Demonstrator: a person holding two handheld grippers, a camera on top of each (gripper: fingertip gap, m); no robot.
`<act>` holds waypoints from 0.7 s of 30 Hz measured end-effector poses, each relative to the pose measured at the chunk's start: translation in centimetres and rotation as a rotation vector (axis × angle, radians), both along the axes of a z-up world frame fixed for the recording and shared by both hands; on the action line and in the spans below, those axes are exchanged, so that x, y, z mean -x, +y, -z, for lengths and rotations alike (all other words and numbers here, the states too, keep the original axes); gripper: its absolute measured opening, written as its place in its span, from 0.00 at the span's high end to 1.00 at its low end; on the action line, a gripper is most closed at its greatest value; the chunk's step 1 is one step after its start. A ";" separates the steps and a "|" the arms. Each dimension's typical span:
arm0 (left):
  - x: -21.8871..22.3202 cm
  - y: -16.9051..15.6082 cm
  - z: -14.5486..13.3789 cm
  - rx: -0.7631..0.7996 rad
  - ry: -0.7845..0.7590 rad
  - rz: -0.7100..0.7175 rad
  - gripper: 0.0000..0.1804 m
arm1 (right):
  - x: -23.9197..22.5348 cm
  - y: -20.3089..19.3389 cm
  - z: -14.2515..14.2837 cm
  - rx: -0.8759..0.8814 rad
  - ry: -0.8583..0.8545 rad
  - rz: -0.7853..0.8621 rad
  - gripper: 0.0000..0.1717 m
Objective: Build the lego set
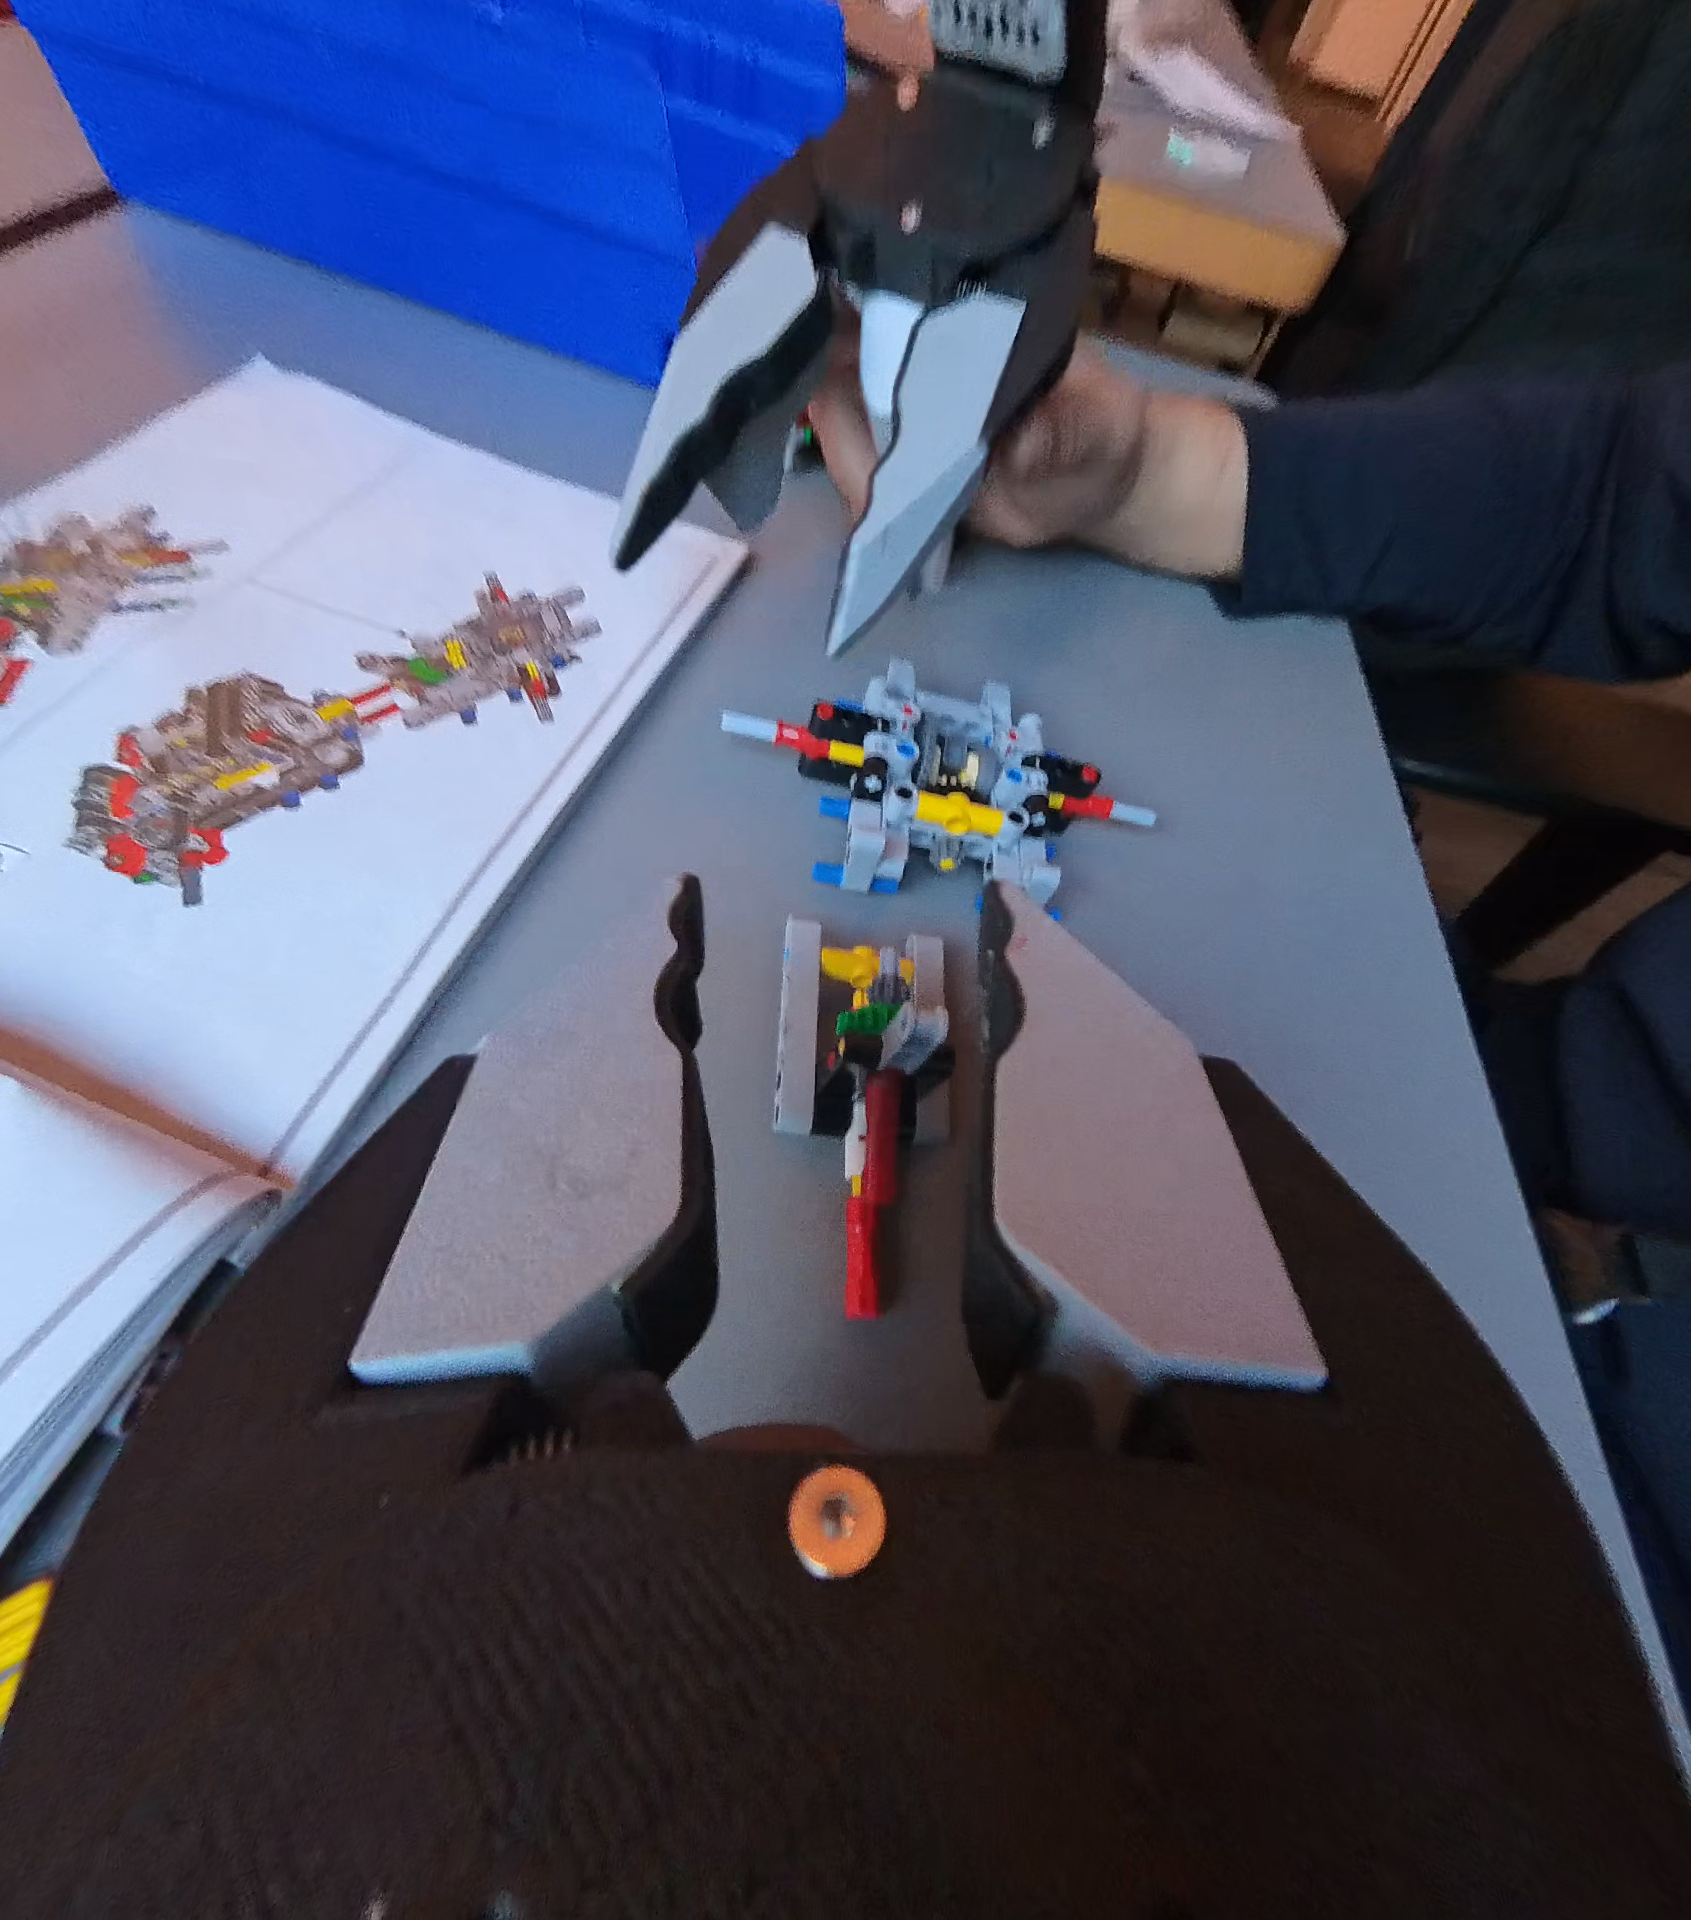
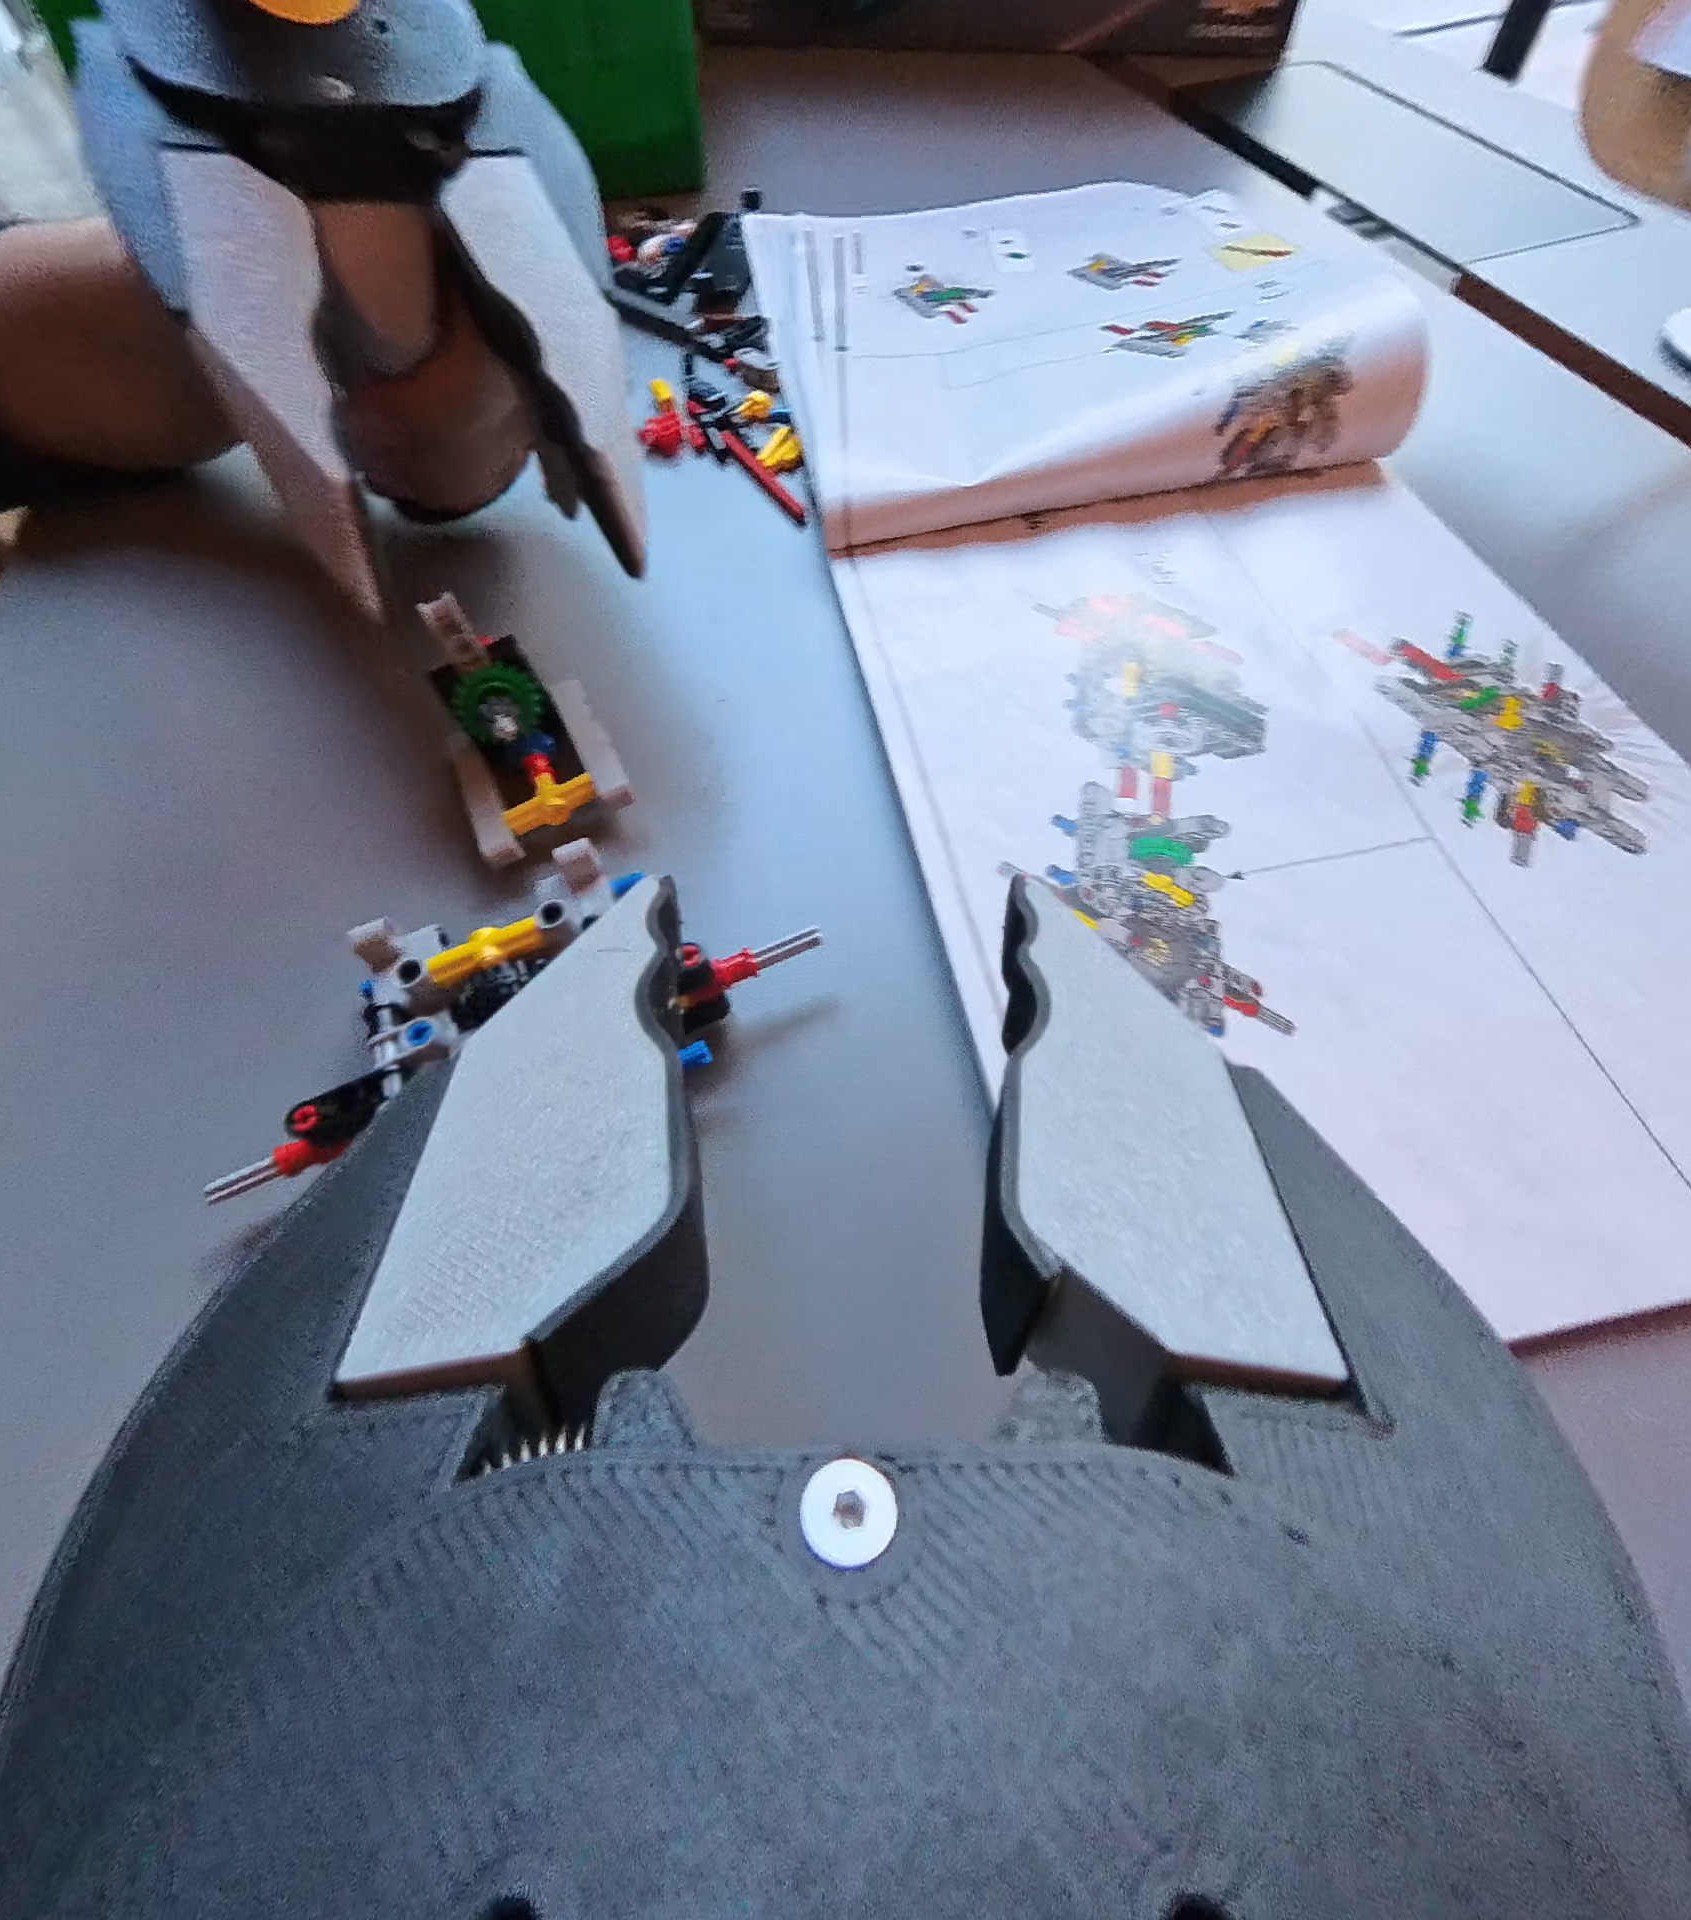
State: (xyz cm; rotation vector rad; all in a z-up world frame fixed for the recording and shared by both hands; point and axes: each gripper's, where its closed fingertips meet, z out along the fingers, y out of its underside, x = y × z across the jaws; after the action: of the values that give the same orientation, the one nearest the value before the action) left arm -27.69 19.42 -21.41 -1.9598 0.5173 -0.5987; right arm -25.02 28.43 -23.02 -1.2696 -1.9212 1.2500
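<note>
My left gripper (image 1: 841, 899) is open over the grey table (image 1: 1236, 935). A small grey brick frame (image 1: 862, 1039) with a green gear, a yellow connector and a red axle lies on the table between its fingers. Neither pad presses on it. The right wrist view shows this frame (image 2: 529, 738) lying just past the left gripper's (image 2: 503, 582) spread fingertips. My right gripper (image 2: 841, 904) is open and empty, above bare table beside a larger grey brick assembly (image 2: 467, 977) with yellow, red and blue parts. That assembly (image 1: 934, 790) lies beyond the small frame, under the right gripper (image 1: 732, 597).
An open instruction booklet (image 1: 301, 727) lies along the table and shows in the right wrist view too (image 2: 1340, 1039). A blue box (image 1: 405, 156) stands behind it. Loose small parts (image 2: 716, 416) and a green box (image 2: 602, 94) are farther off. A person's sleeve (image 1: 1495, 499) reaches in. The tips of one gripper are about 10 cm away from the tips of the other.
</note>
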 end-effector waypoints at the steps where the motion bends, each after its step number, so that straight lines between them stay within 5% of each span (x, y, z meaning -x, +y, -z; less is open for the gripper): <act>1: 0.1 0.1 -0.6 -0.024 -0.027 -0.006 0.71 | 0.1 0.3 -0.1 0.014 -0.003 0.014 0.67; 12: 0.9 0.5 -3.9 -0.191 -0.172 -0.048 0.63 | 0.0 0.8 -0.3 0.094 -0.015 0.017 0.61; 17: 1.7 0.8 -5.6 -0.225 -0.295 -0.099 0.49 | 0.8 0.8 0.0 -0.006 -0.001 0.020 0.61; 21: 3.2 0.9 -6.3 -0.253 -0.338 -0.151 0.55 | 1.7 0.6 -0.4 -0.032 0.036 -0.003 0.61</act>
State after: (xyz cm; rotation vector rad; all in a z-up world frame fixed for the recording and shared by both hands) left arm -30.85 20.32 -15.10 -1.6002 0.2189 -0.7137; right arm -26.77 29.02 -22.58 -1.2204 -1.9114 1.2303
